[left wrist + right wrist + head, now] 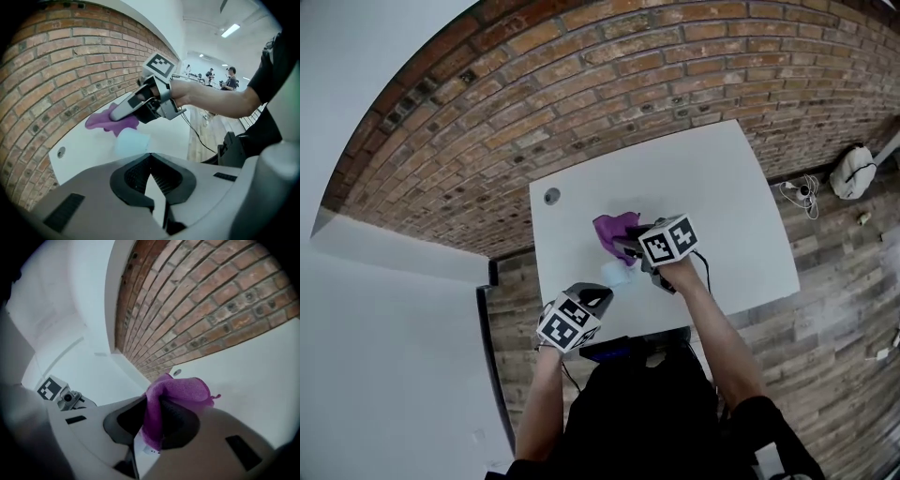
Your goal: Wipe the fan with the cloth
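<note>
A small pale blue thing (617, 274), which I take for the fan, sits on the white table (731, 206) near its front; its shape is blurred in the left gripper view (131, 142). My right gripper (630, 246) hovers just above and behind it, shut on the purple cloth (613, 229). In the right gripper view the cloth (178, 391) bunches out from between the jaws of my right gripper (152, 427). The left gripper (596, 297) hangs at the table's front edge, pointing at the pale blue thing, its jaws shut (151, 161) with nothing in them.
A round cable hole (551, 196) marks the table's far left corner. A brick wall (581, 75) runs behind the table. A cable trails from the right gripper over the front edge. A white bag (853, 172) lies on the wooden floor at right.
</note>
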`<state>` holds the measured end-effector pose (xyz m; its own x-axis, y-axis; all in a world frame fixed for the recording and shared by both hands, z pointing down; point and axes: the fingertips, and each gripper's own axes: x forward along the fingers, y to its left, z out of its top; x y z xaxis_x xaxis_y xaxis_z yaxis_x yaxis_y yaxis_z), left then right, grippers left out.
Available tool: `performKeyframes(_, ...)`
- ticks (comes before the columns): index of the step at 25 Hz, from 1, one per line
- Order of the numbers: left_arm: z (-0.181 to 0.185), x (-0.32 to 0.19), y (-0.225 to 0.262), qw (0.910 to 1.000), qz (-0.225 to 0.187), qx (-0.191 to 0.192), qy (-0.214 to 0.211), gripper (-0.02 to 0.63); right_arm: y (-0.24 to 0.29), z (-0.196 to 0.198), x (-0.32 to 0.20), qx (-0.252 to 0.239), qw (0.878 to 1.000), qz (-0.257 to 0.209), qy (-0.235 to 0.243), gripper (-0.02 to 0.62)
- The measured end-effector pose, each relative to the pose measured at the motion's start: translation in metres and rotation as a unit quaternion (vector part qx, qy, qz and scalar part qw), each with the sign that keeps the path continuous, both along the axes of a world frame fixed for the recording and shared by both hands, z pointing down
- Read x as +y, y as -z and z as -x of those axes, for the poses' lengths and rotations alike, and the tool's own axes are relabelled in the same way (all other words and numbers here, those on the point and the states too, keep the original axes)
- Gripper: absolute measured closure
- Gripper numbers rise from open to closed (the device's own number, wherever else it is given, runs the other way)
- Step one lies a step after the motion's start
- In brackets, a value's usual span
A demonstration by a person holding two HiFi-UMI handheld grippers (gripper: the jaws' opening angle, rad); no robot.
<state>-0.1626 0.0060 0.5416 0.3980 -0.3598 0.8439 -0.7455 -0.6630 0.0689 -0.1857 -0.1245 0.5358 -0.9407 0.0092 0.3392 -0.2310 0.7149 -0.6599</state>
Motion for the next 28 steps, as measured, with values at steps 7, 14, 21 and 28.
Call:
performKeyframes(7, 0.016, -0.012, -0.007, 0.9992, -0.004, -0.021, 0.035, 0.604, -0.006, -0.011, 0.028, 0.026, 0.999, 0.029, 0.018, 0.53)
performKeyframes(14, 0.038, -0.03, -0.003, 0.9976, -0.017, -0.048, 0.048, 0.604, -0.028, -0.058, 0.049, 0.002, 0.986, 0.109, -0.125, 0.53)
performKeyframes(21, 0.019, -0.043, 0.027, 0.991, -0.073, -0.112, -0.004, 0.604, 0.026, -0.062, 0.024, -0.137, 0.964, 0.159, -0.164, 0.529)
performKeyframes(28, 0.019, -0.039, 0.014, 0.9882, -0.058, -0.141, -0.014, 0.604, -0.02, -0.041, 0.046, -0.117, 0.959, 0.197, -0.168, 0.529)
